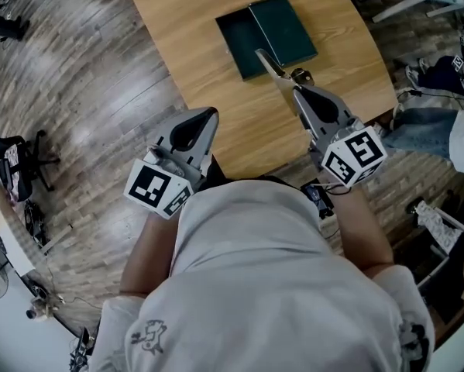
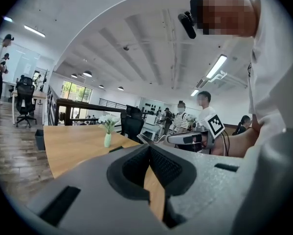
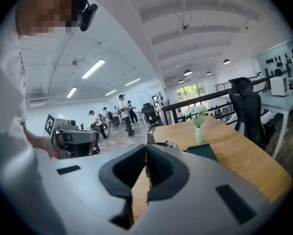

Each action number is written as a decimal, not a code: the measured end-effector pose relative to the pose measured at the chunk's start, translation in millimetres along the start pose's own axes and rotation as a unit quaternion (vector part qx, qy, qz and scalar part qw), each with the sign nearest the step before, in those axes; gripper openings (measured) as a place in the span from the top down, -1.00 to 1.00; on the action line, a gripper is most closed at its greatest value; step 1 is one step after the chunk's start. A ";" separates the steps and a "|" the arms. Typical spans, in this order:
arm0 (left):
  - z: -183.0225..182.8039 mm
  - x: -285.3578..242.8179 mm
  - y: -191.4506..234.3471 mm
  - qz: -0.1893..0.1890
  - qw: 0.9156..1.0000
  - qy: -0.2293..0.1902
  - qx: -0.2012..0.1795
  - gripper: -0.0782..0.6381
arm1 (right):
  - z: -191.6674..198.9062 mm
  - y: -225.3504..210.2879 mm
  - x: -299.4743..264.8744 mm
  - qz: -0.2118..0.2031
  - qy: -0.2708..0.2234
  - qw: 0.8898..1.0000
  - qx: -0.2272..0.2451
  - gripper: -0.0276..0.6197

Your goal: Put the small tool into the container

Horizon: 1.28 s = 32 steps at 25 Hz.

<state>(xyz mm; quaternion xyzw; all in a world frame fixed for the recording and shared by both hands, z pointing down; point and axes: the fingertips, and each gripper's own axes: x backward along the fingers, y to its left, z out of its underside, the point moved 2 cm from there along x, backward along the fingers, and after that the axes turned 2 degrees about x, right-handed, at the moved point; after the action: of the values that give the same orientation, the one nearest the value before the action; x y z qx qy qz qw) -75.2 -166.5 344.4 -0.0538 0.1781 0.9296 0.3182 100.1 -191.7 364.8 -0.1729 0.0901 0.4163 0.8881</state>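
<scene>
A dark green flat container (image 1: 266,33) lies on the far part of the wooden table (image 1: 216,107); in the right gripper view the container (image 3: 203,152) shows just beyond the jaws. My right gripper (image 1: 297,91) is shut on a small metal tool (image 1: 272,63), whose tip reaches out over the container's near edge. From the right gripper's own camera, the tool (image 3: 147,137) rises as a thin blade pinched between the pads. My left gripper (image 1: 196,127) hovers at the table's near left edge, shut with nothing in it (image 2: 149,148).
A small vase with white flowers (image 3: 198,129) stands on the table behind the container. Office chairs (image 3: 246,112), other desks and several people stand farther back in the room. A person's legs (image 1: 425,126) are at the table's right side.
</scene>
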 end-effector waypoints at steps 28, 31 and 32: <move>49.9 -87.0 116.9 0.025 0.998 0.057 0.030 0.76 | 79.2 -75.7 -167.4 0.030 0.103 0.992 -0.068 0.88; 57.2 -94.5 128.4 0.018 0.997 0.061 0.032 0.76 | 89.8 -86.7 -180.7 0.041 0.112 0.989 -0.082 0.88; 59.4 -97.1 132.3 0.016 0.997 0.062 0.034 0.76 | 93.3 -90.3 -185.3 0.044 0.115 0.988 -0.088 0.88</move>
<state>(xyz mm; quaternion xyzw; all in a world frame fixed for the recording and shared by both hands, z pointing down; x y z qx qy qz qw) -78.3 -297.4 459.7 -0.0980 0.2301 0.9229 0.2928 53.2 -340.9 528.3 -0.2933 0.1619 0.4388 0.8338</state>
